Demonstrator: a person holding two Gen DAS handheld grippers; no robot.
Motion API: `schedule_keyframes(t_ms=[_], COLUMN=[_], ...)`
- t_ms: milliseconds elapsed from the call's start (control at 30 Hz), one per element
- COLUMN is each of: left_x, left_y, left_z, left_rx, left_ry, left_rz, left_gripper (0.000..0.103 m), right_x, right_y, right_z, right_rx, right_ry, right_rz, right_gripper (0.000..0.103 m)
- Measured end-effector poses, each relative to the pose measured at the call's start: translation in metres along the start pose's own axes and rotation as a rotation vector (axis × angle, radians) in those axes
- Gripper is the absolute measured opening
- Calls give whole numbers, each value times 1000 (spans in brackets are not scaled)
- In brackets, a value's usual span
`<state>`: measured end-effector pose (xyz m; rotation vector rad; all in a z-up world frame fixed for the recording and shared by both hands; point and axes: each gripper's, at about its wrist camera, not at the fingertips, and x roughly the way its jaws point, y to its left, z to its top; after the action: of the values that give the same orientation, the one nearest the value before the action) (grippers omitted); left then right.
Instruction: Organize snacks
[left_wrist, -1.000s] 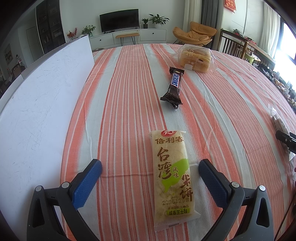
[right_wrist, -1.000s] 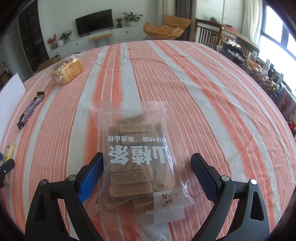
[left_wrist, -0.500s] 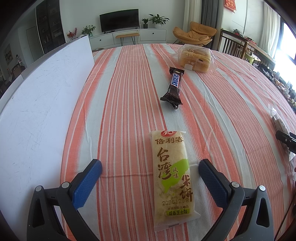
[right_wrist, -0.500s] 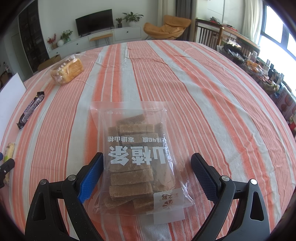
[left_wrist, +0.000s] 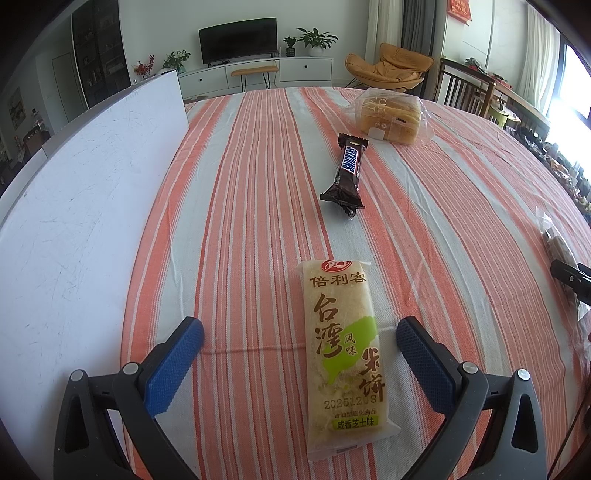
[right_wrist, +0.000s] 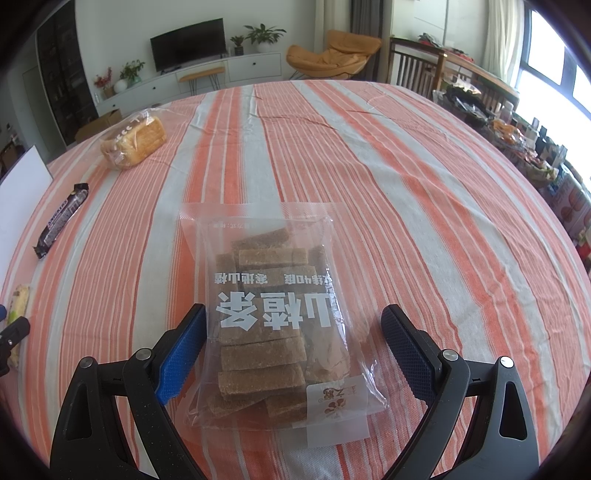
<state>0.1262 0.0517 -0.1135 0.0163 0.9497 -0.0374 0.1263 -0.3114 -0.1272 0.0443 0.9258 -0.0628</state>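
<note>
A pale yellow rice cake packet (left_wrist: 341, 354) lies flat on the striped tablecloth between the fingers of my left gripper (left_wrist: 300, 330), which is open and not touching it. Beyond it lie a dark Snickers bar (left_wrist: 347, 173) and a bagged bread loaf (left_wrist: 388, 118). In the right wrist view a clear bag of brown hawthorn strips (right_wrist: 275, 321) lies between the wide-open fingers of my right gripper (right_wrist: 293, 319). The Snickers bar (right_wrist: 61, 219), bread loaf (right_wrist: 133, 142) and rice cake packet (right_wrist: 18, 301) show at that view's left.
A large white board (left_wrist: 74, 206) lies along the table's left side. The right gripper's tip (left_wrist: 570, 277) pokes in at the left view's right edge. Chairs, a TV cabinet and a cluttered side table stand beyond the table.
</note>
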Motion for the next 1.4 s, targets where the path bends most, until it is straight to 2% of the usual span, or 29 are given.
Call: schedule_keyframes(t_ms=[67, 133, 200, 233, 267, 300, 333, 400, 467, 533, 667, 767, 800, 867, 1000, 1100, 1167, 1200, 1233, 1267, 1333, 1400], left_x=[0, -3, -10, -14, -18, -19, -19, -23, -42, -69, -117, -166, -183, -212, -236, -229, -216, -209, -204, -201, -201, -201], left_y=[-2, -5, -9, -13, -19, -25, -25, -14, -3, 5, 29, 59, 71, 100, 172, 223, 248, 257, 263, 268, 273, 267], left_z=[0, -3, -4, -4, -3, -4, -4, -3, -3, -2, 1, 4, 5, 6, 1, -16, -30, -37, -43, -51, -62, -65], left_rx=[-1, 13, 41, 79, 120, 147, 146, 62, -4, -29, -95, -157, -166, -179, -251, -324, -359, -373, -386, -401, -419, -408], left_ry=[0, 8, 11, 12, 15, 30, 34, 71, 52, 7, -47, -113, -147, -213, -256, -216, -169, -146, -128, -119, -134, -148], left_rz=[2, 8, -28, -54, -71, -52, -63, -162, -225, -268, -353, -410, -403, -346, -132, 46, 160, 220, 262, 292, 313, 302], left_gripper=[103, 102, 83, 61, 27, 27, 27, 27, 27, 27, 27, 27, 27, 27, 27, 27, 30, 34, 53, 77, 90, 91], right_x=[0, 1, 3, 3, 2, 0, -1, -8, -24, -45, -78, -102, -114, -137, -174, -190, -191, -191, -187, -182, -176, -172], right_y=[-1, -3, -5, -7, -10, -12, -15, -21, -26, -28, -5, 29, 47, 88, 190, 267, 313, 333, 351, 364, 374, 363], right_z=[2, 8, 14, 17, 20, 22, 24, 24, 23, 21, 22, 29, 34, 43, 56, 57, 51, 47, 40, 34, 23, 17], right_rx=[2, -8, -46, -62, -66, -66, -64, -40, -1, 64, 88, 131, 120, 80, -42, -160, -236, -271, -308, -335, -357, -363], right_ry=[27, 94, 167, 194, 210, 221, 240, 258, 239, 220, 180, 157, 141, 124, 131, 139, 143, 143, 150, 167, 185, 155], right_rz=[-1, 7, 27, 34, 48, 62, 59, 67, 98, 158, 247, 400, 455, 572, 800, 902, 924, 931, 929, 921, 909, 893], right_gripper=[96, 96, 94, 89, 78, 71, 58, 54, 44, 44, 44, 44, 44, 44, 44, 44, 46, 50, 58, 65, 66, 66])
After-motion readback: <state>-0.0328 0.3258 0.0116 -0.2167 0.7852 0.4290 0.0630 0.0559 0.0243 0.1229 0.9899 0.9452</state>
